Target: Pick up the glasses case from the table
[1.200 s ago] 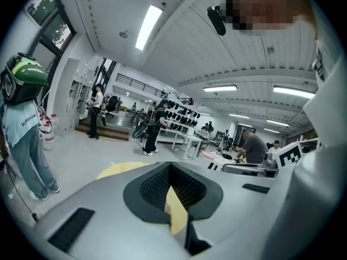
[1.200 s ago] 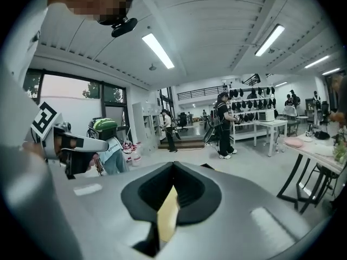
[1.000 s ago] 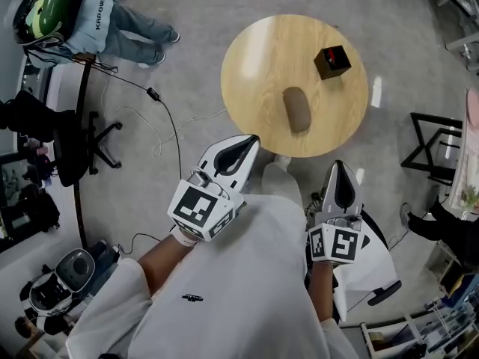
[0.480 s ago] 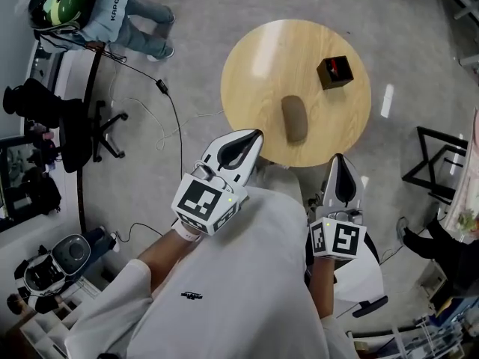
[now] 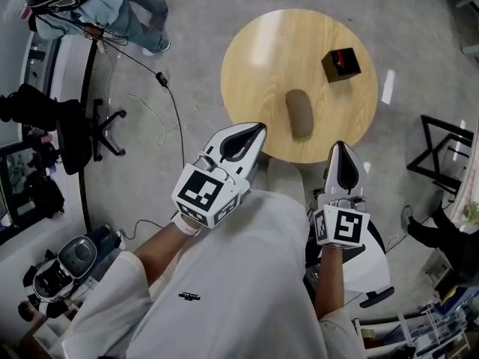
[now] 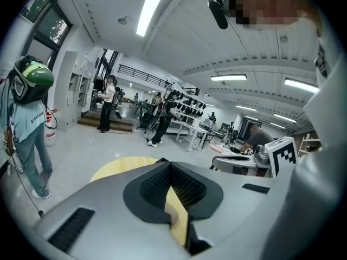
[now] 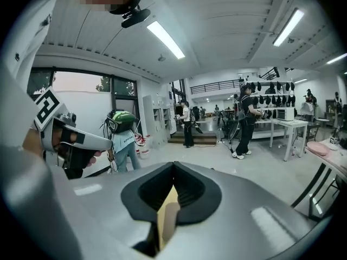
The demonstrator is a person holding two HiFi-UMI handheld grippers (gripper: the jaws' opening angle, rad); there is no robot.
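The brown oval glasses case [image 5: 300, 113] lies on the round wooden table [image 5: 262, 58], towards its near edge. My left gripper [image 5: 258, 128] is shut and empty, its tip by the table's near-left edge, left of the case and short of it. My right gripper [image 5: 338, 145] is also shut and empty, its tip at the near-right edge. In the left gripper view the jaws [image 6: 169, 163] meet at the tip, and the table top [image 6: 116, 168] shows beyond them. The right gripper [image 7: 173, 164] in its own view has its jaws together, with only wood showing through the gap; the case is hidden in both gripper views.
A small black box [image 5: 341, 63] with a red inside stands on the table's far right. A person in a light top [image 5: 112, 2] stands at the far left, with an office chair [image 5: 78, 137] and a floor cable [image 5: 171, 114] nearby. A black metal frame [image 5: 441, 149] stands right of the table.
Both grippers have moved forward towards the table; their tips now reach its near edge. The case and the box have not moved.
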